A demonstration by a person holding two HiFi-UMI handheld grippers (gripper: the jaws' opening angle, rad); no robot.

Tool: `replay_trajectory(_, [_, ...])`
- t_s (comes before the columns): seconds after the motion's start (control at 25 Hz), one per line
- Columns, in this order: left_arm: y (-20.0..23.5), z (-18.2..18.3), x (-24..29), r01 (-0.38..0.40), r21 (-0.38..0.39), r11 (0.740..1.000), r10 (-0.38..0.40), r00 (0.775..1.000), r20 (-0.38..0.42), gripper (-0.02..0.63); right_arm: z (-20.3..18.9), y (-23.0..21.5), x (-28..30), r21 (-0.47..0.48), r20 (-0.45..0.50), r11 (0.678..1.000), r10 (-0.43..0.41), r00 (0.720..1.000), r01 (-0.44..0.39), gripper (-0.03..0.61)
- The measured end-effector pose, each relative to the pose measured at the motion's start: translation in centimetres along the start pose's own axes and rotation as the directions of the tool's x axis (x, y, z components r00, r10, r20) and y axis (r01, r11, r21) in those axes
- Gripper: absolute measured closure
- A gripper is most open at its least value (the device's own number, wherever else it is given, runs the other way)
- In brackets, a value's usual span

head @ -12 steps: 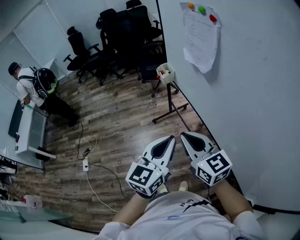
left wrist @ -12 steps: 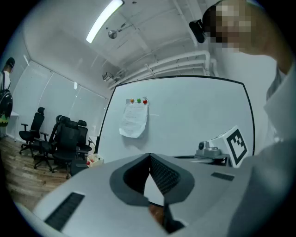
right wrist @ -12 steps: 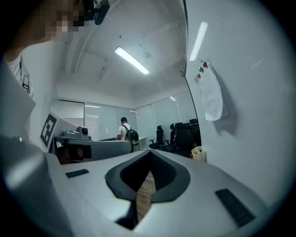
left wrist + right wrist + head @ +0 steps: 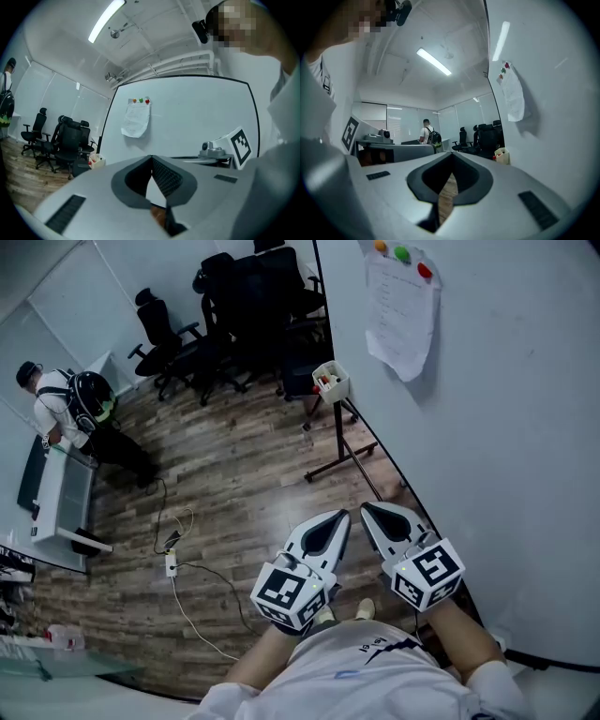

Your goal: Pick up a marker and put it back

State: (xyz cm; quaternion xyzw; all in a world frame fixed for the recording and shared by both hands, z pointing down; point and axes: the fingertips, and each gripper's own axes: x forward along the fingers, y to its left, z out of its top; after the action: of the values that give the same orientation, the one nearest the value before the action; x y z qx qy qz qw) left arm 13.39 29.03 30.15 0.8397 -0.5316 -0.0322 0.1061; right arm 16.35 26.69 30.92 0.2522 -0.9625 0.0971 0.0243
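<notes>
Nothing of note has moved since the earlier frame: both tongs sit where they were, low in the head view and side by side, and only the camera has crept a little. The left gripper [image 4: 343, 515] points level with its jaws fully closed, tips meeting and nothing between them; its own view [image 4: 151, 157] confirms the empty pinch. The right gripper [image 4: 366, 508] sits just beside it, nearer the whiteboard [image 4: 497, 427], also level, with its tips together and nothing held [image 4: 452, 165]. The markers [image 4: 324, 382] (red ends only, too small to count) stand in a small white marker box [image 4: 334, 390] at the far edge of the whiteboard, above its stand [image 4: 339, 451] and well apart from both grippers. The same box shows small in the left gripper view [image 4: 96, 161] and the right gripper view [image 4: 502, 155]. A sheet of paper [image 4: 401, 320] hangs on the board under coloured magnets. Black office chairs [image 4: 244, 306] cluster beyond the box on the wooden floor [image 4: 234, 493]. A person [image 4: 66, 409] with a backpack bends at a desk, far left.
</notes>
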Motion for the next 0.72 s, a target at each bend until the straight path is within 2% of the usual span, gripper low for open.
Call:
replay_trajectory(0.36, [1.1,0.6,1.0,-0.053,0.017,0.998,0.053,0.999,0.015,0.603,0.1,-2.3,-1.4,-0.007,0.020,1.000,-0.013,1.000,0.013,0.566])
replay_trajectory(0.72, [0.6,0.2,3.2,-0.055,0.019,0.998,0.055,0.998,-0.012,0.603,-0.3,-3.4,-0.3,0.029,0.009,0.999,0.031,0.999,-0.031,0.566])
